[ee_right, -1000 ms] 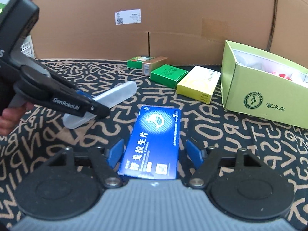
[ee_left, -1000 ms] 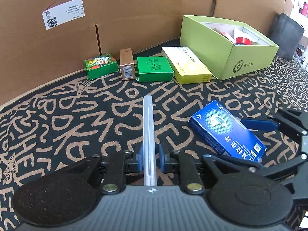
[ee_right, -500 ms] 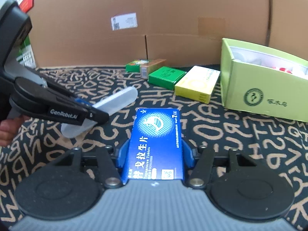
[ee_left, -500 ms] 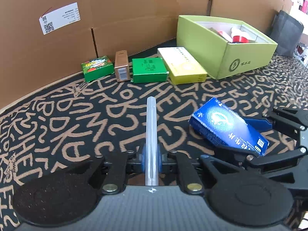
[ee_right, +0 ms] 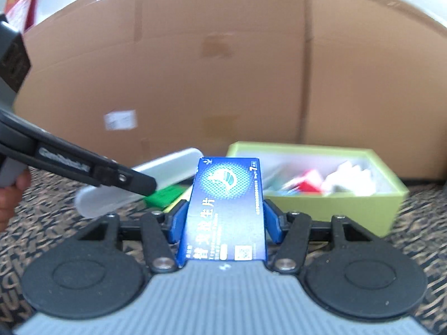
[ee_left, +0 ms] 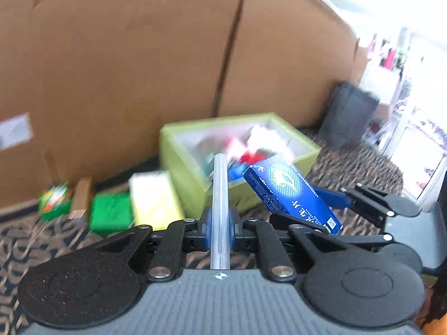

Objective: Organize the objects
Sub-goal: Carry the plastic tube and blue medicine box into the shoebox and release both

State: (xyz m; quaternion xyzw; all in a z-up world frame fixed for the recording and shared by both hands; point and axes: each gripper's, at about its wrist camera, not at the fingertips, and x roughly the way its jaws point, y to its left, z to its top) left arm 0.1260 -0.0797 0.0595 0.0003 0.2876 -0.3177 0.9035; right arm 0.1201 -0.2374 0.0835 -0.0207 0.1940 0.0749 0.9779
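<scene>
My left gripper [ee_left: 220, 230] is shut on a flat translucent plastic case [ee_left: 220, 206], seen edge-on in the left wrist view and from the side in the right wrist view [ee_right: 156, 178]. My right gripper [ee_right: 225, 223] is shut on a blue medicine box [ee_right: 226, 209], which also shows in the left wrist view [ee_left: 290, 195]. Both are lifted above the patterned mat. An open lime-green box [ee_left: 190, 164] with several items inside lies ahead; it also shows in the right wrist view [ee_right: 335, 206].
A row of small boxes lies left of the green box: yellow [ee_left: 153, 198], green [ee_left: 111, 215], brown [ee_left: 81, 201] and a green printed one [ee_left: 54, 201]. Cardboard walls [ee_left: 139, 55] stand behind. A dark bag [ee_left: 346, 114] sits at the right.
Both grippers have risen from the mat and moved toward the lime-green box, carrying the plastic case and the blue box. The view is motion-blurred.
</scene>
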